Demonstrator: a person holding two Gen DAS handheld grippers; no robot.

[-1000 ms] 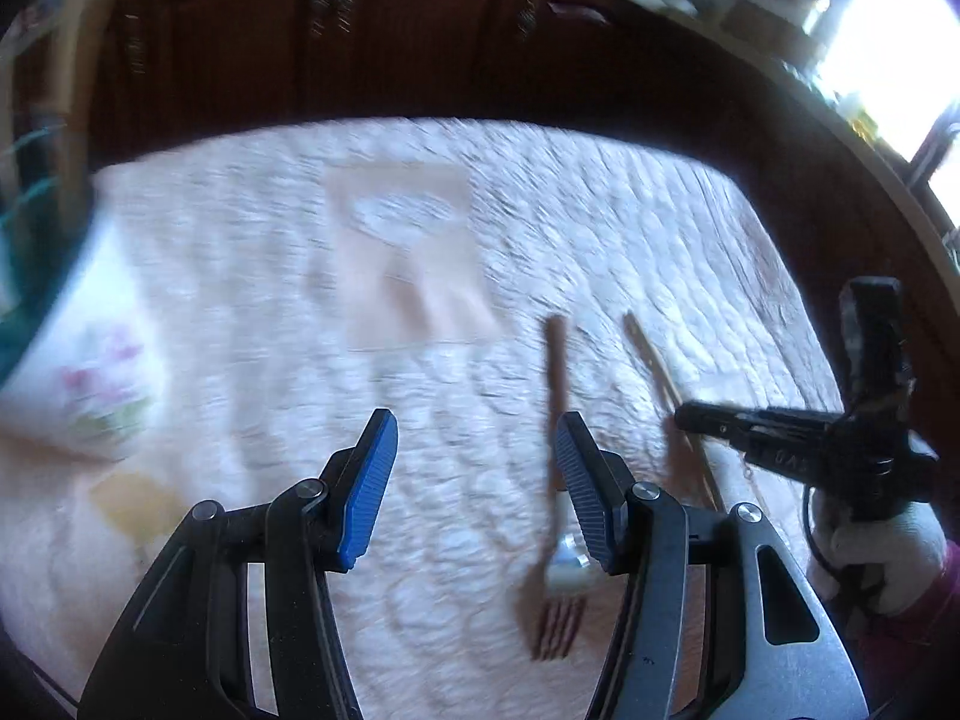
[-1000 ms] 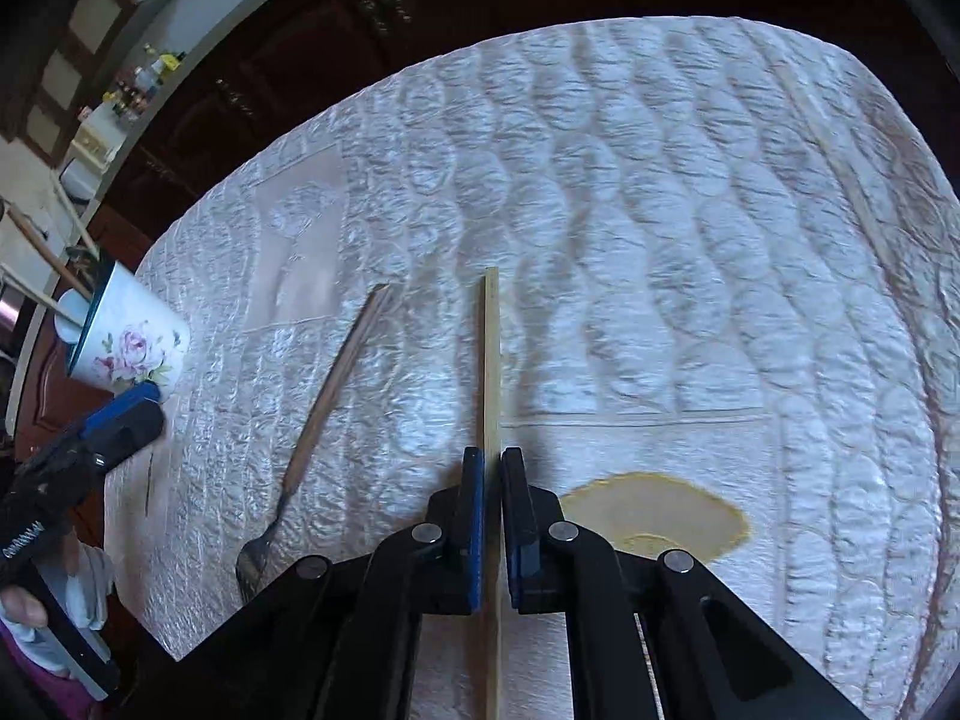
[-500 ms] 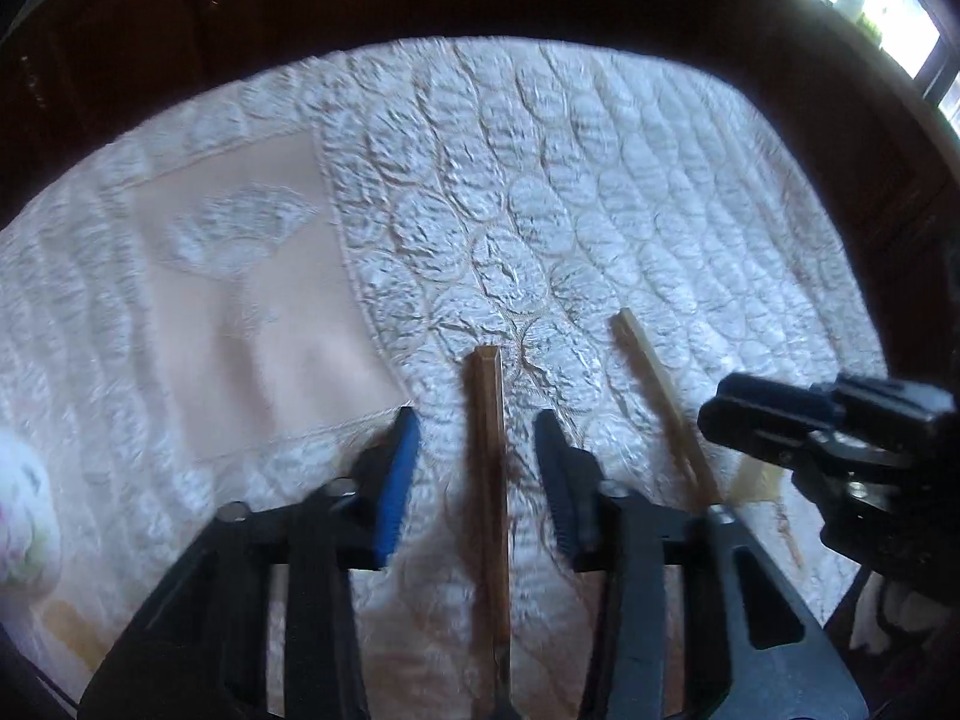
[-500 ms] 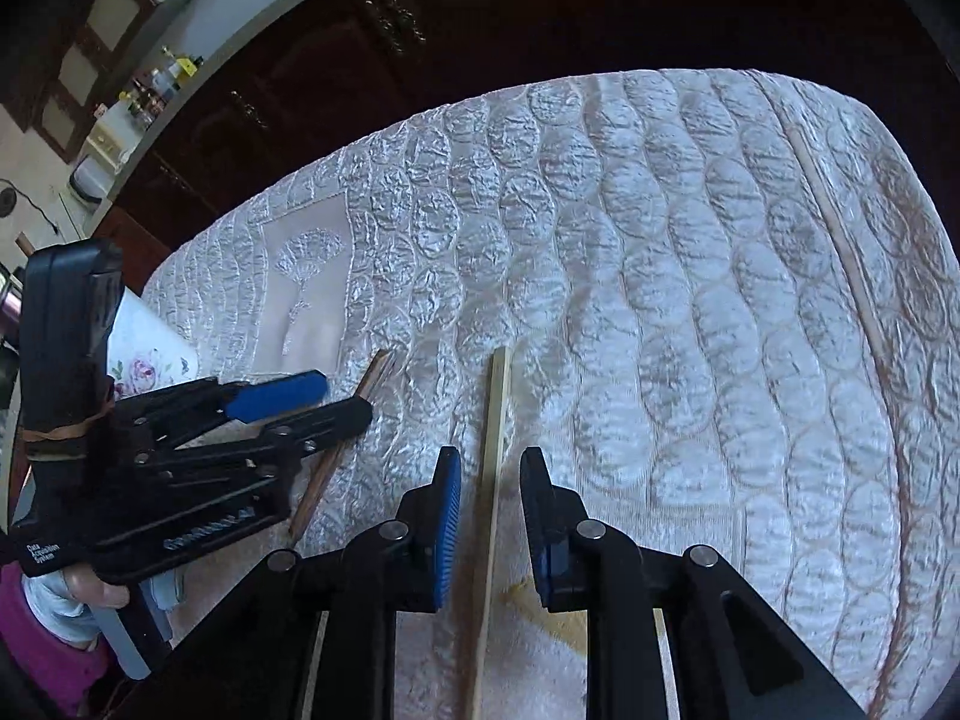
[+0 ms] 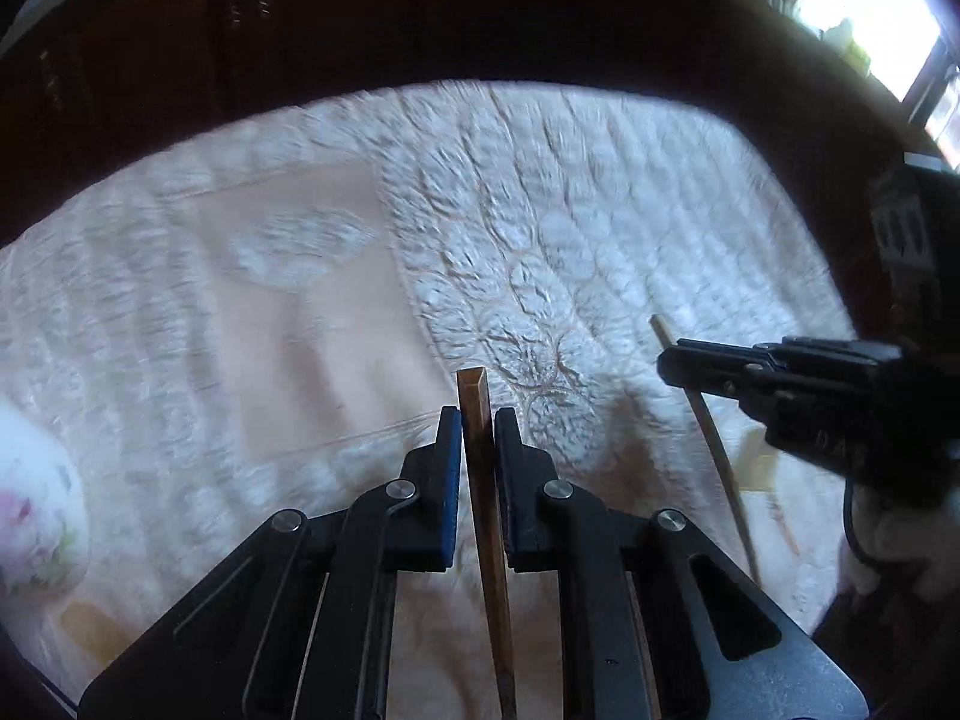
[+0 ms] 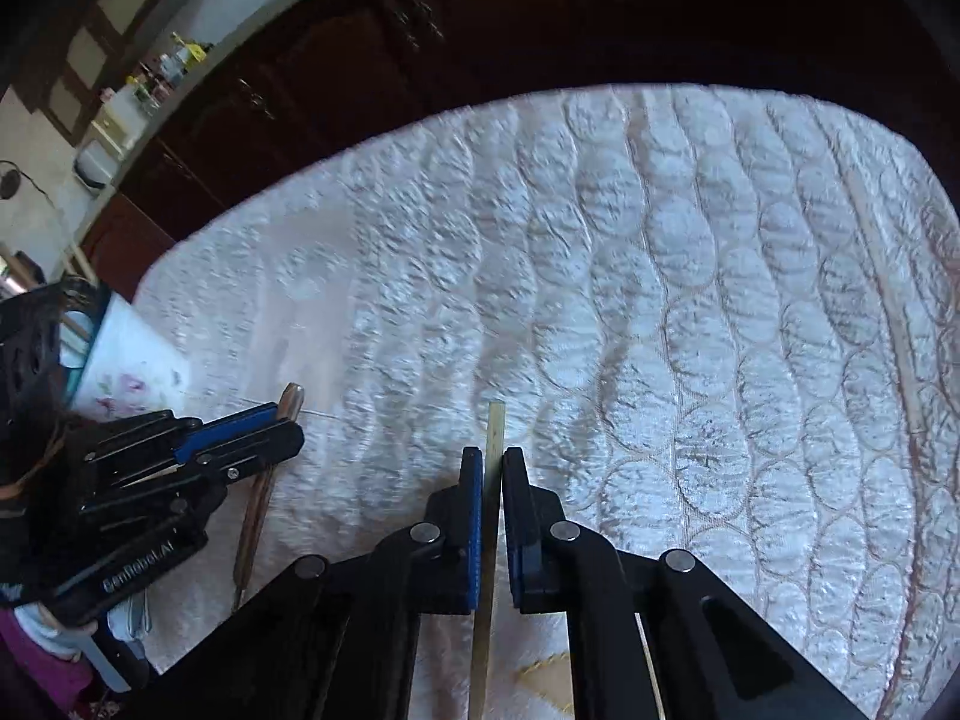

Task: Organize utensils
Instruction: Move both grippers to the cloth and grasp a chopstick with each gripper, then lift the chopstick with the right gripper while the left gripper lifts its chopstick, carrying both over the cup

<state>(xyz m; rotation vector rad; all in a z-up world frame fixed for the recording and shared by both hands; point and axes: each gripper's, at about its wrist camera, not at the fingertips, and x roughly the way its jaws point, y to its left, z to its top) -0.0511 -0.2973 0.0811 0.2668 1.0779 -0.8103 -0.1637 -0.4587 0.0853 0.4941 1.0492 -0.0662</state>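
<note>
Step in hand: pickup of two utensils from the quilted table (image 6: 690, 300). My left claw (image 5: 478, 420) has just been closing and now clamps the dark wooden fork handle (image 5: 480, 468), whose end projects toward 12 o'clock. My right claw (image 6: 492, 462) is clamped on the pale chopstick (image 6: 495, 426). Both claws pitch steeply downward over the cloth. Next move, as I judge it: lift both clear and carry them toward the floral cup (image 6: 135, 372) at 9 o'clock, keeping each piece aligned for insertion.
</note>
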